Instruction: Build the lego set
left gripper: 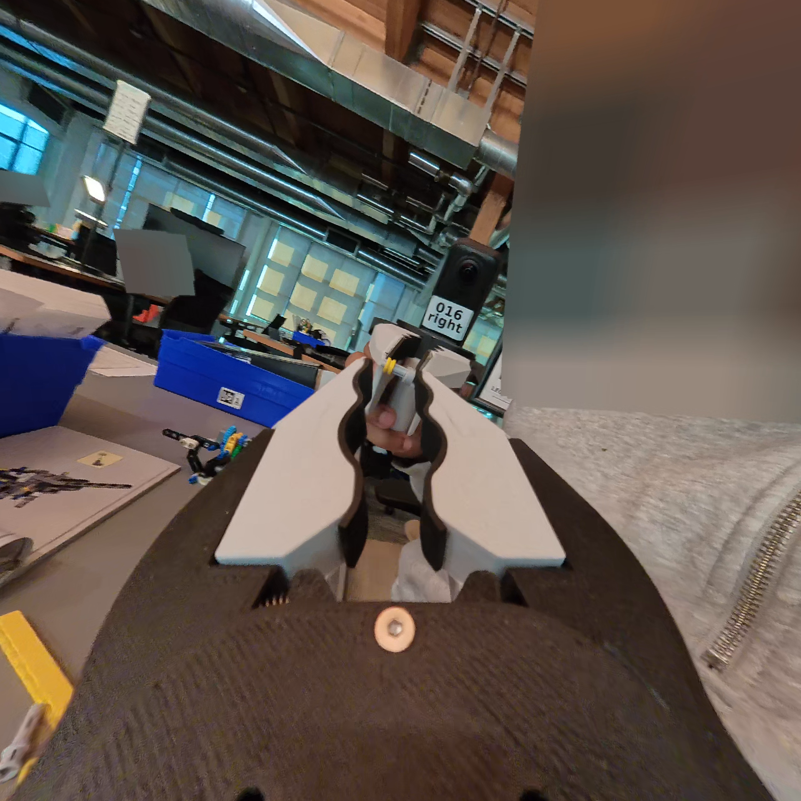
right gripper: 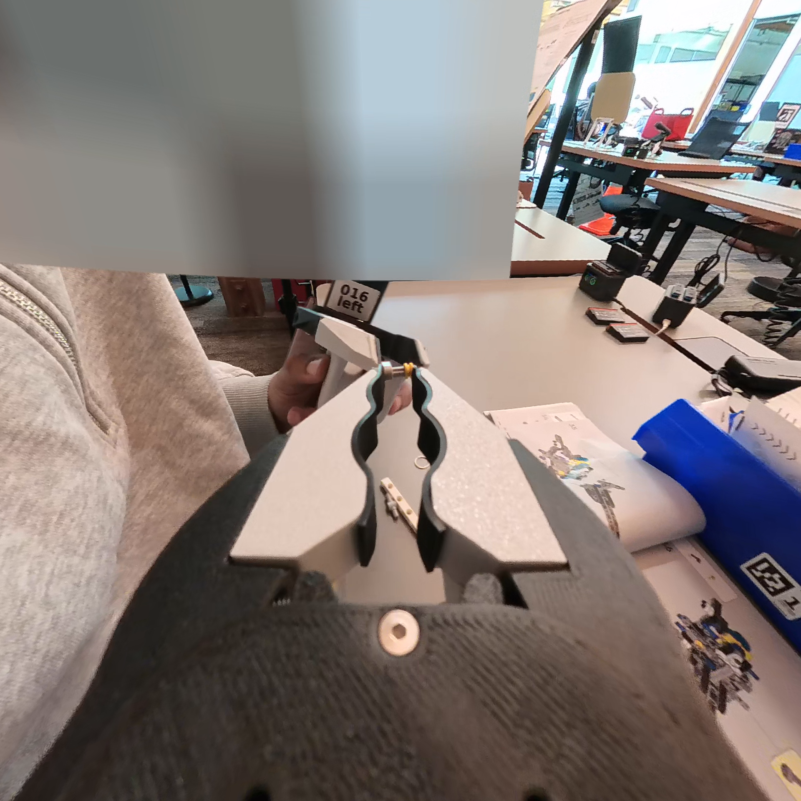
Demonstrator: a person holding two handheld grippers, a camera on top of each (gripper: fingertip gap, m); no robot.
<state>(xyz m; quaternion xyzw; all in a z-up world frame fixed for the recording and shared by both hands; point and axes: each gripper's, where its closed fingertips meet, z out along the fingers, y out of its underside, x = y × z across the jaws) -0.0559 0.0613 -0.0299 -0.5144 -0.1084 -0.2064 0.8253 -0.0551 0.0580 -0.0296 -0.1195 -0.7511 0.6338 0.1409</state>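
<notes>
Both grippers meet on one small grey pin with a yellow bushing (left gripper: 396,368): left gripper (left gripper: 392,368) and right gripper (right gripper: 396,370) clamp it at centre frame. Blue bin (right gripper: 715,490) at right holds papers and bears a square black-and-white marker label.

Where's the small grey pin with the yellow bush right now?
The pin is off the table, held up between both grippers' tips: at the right gripper in its view, and at the left gripper in its.

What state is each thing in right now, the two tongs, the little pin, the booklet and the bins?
Left tongs: shut on the small pin.
Right tongs: shut on the small pin too.
Small pin: held off the table, yellow ring at one end.
Instruction booklet: open, flat.
Blue bin: on the table.
Grey beam: lying loose.
</notes>
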